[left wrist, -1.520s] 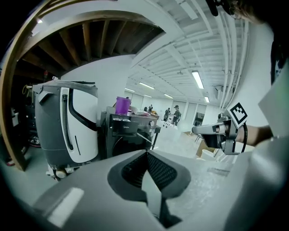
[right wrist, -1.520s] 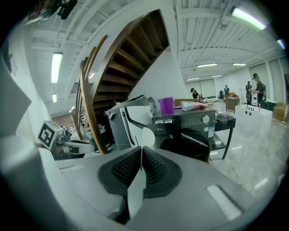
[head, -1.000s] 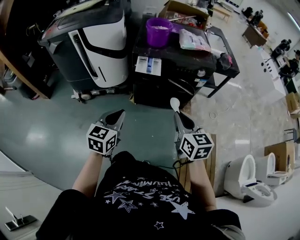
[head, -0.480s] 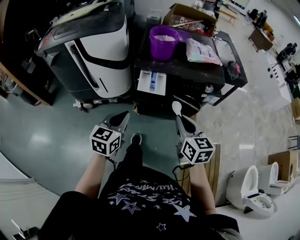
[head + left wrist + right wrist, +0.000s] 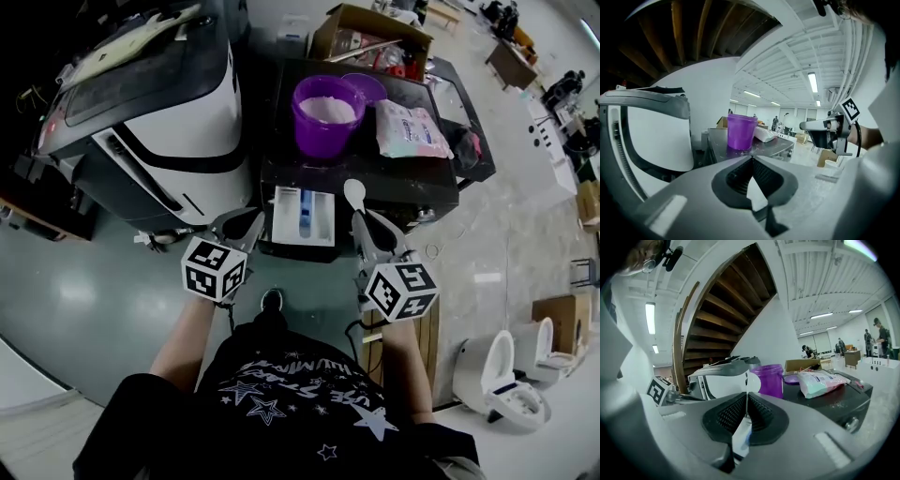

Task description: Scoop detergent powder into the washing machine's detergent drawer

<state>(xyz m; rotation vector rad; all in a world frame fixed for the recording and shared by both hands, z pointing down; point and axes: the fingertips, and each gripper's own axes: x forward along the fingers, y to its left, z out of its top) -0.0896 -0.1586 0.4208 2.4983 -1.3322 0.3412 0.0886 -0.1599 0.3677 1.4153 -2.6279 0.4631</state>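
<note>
While the right tongs (image 5: 364, 223) pinch a spoon (image 5: 353, 193), the left tongs (image 5: 246, 225) hang pressed together beside the drawer (image 5: 320, 225).

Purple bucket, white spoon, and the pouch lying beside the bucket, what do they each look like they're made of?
Purple bucket: likely plastic, semi-translucent with a soft sheen; its wall seems to glow in the left gripper view.
White spoon: probably plastic; smooth, opaque, thin moulded bowl.
Pouch: looks like flexible plastic film, glossy, creased and printed; a laminate can't be ruled out.
</note>
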